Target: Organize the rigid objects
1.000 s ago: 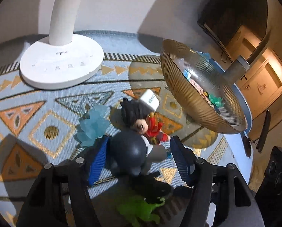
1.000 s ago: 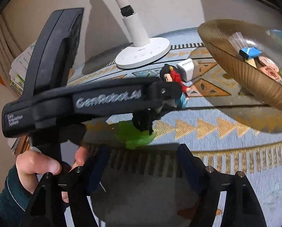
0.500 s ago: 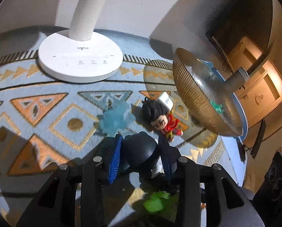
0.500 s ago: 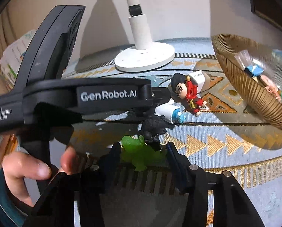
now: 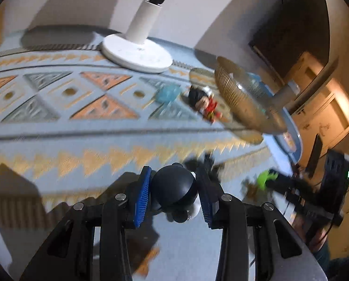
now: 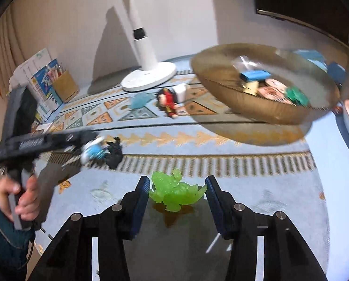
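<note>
Two grippers work above a round bench (image 6: 291, 187) covered by a pale blue cloth with orange and grey triangle borders. The left gripper (image 5: 174, 192) is clamped on a dark round-headed figure (image 5: 173, 190), held off the cloth. The right gripper (image 6: 177, 190) grips a translucent green dinosaur (image 6: 174, 192) between its pads. On the cloth lie a red-clothed doll (image 6: 168, 100) and a pale blue toy (image 6: 139, 100), near a white lamp base (image 6: 148, 79). A ribbed amber bowl (image 6: 233, 100) holding small toys stands at the right. Behind are a white wall and dark cabinet.
</note>
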`<move>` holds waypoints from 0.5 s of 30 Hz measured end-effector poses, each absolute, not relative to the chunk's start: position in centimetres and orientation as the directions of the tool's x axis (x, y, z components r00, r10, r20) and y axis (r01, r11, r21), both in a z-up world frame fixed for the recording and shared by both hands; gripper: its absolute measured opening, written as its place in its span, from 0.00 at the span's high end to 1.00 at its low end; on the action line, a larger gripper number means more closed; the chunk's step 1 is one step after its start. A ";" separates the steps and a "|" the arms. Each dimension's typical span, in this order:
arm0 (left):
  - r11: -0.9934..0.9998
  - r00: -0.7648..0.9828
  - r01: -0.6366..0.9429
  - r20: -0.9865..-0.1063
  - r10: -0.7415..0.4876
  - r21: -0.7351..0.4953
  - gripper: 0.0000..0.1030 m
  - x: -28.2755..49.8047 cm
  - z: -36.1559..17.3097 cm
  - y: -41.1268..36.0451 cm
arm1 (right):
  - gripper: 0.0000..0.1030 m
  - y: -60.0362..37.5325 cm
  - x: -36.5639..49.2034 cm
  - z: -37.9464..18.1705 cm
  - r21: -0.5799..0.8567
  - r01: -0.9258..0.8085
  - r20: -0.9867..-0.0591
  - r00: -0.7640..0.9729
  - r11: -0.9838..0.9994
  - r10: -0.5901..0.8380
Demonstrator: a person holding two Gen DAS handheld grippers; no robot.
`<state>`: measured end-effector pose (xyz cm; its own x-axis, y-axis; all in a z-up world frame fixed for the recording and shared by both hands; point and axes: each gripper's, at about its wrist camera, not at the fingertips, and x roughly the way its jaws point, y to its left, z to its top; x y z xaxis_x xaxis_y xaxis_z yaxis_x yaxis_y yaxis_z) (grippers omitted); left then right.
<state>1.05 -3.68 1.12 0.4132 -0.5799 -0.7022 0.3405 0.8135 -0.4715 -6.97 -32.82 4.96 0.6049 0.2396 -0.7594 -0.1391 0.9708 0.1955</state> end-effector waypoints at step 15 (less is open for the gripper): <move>0.841 0.412 0.456 -0.769 -0.489 -0.291 0.52 -0.5 1.7 -4.5 | 0.50 -31.7 -7.6 3.0 0.243 -0.202 -0.787 0.530 0.949 0.315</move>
